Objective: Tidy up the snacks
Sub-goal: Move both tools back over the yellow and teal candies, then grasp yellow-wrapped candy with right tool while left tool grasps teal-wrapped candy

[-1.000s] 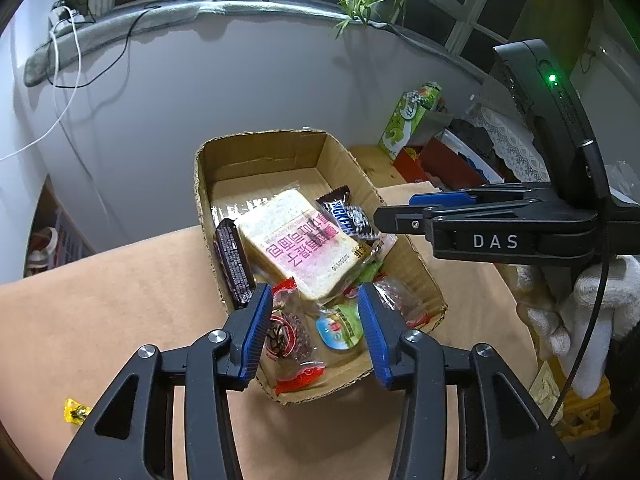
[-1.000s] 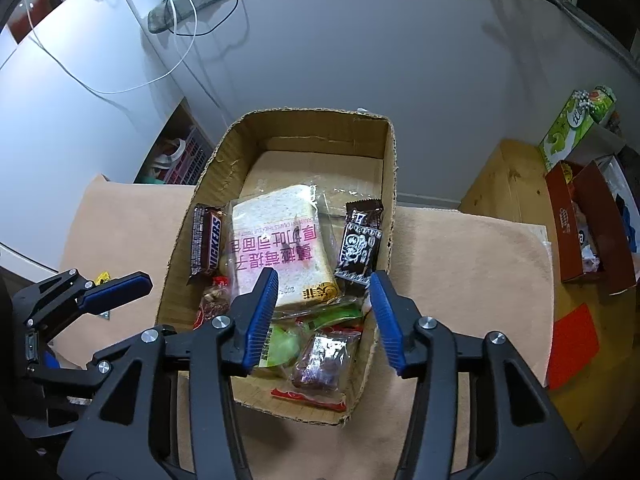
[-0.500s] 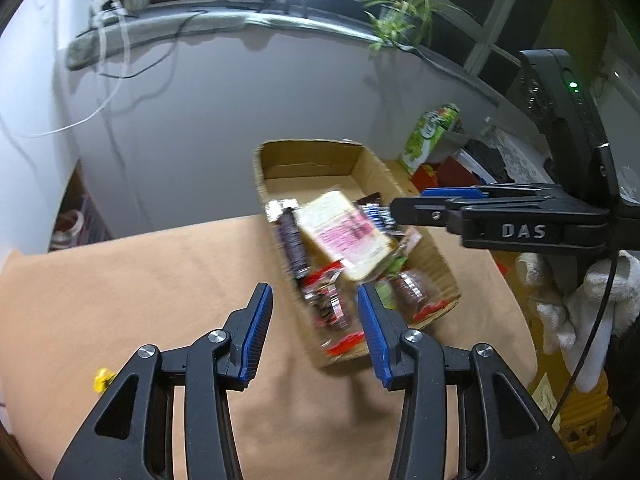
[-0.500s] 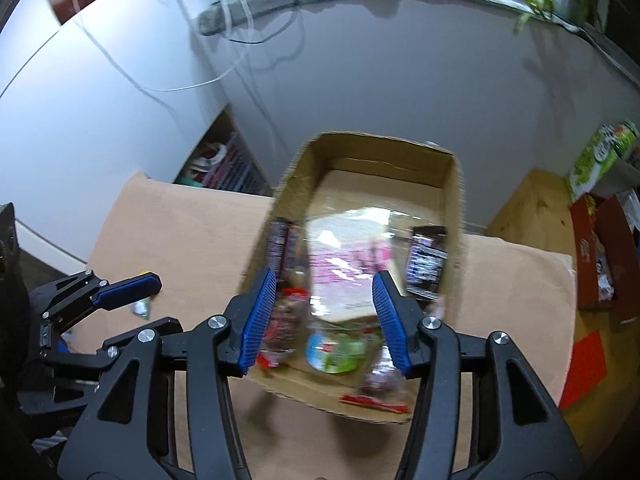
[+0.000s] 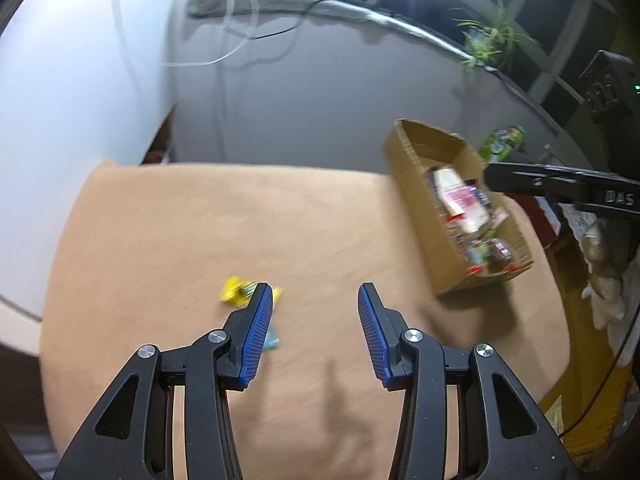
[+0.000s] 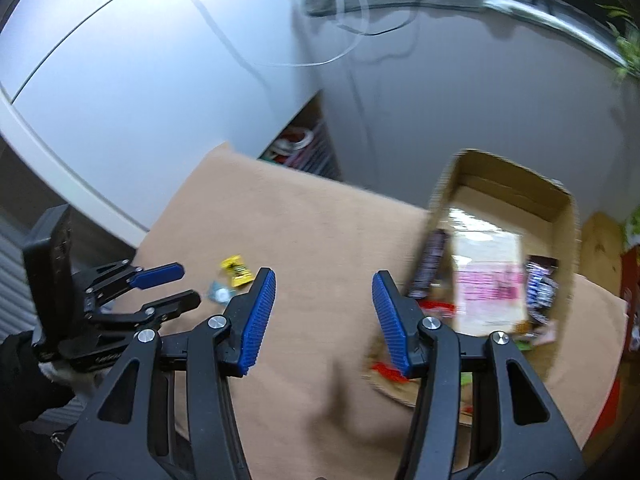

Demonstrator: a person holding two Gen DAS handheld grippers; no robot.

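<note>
A cardboard box point(image 5: 416, 184) full of snack packets stands at the right of the tan table; it also shows in the right wrist view point(image 6: 568, 232). A yellow candy point(image 5: 236, 290) and a pale blue wrapped candy point(image 5: 273, 340) lie loose on the table by my left gripper's left finger. Both show in the right wrist view, yellow point(image 6: 237, 271) and blue point(image 6: 219, 293). My left gripper point(image 5: 315, 320) is open and empty above the table. My right gripper point(image 6: 323, 308) is open and empty, left of the box.
The tan table point(image 5: 240, 224) ends at a grey wall behind. A green carton point(image 5: 502, 144) and a plant point(image 5: 486, 46) sit beyond the box. Shelves with clutter point(image 6: 300, 148) lie behind the table's far edge.
Both grippers have swung left, away from the box. The box has shifted to the right of both views and the loose candies have come in near the left gripper.
</note>
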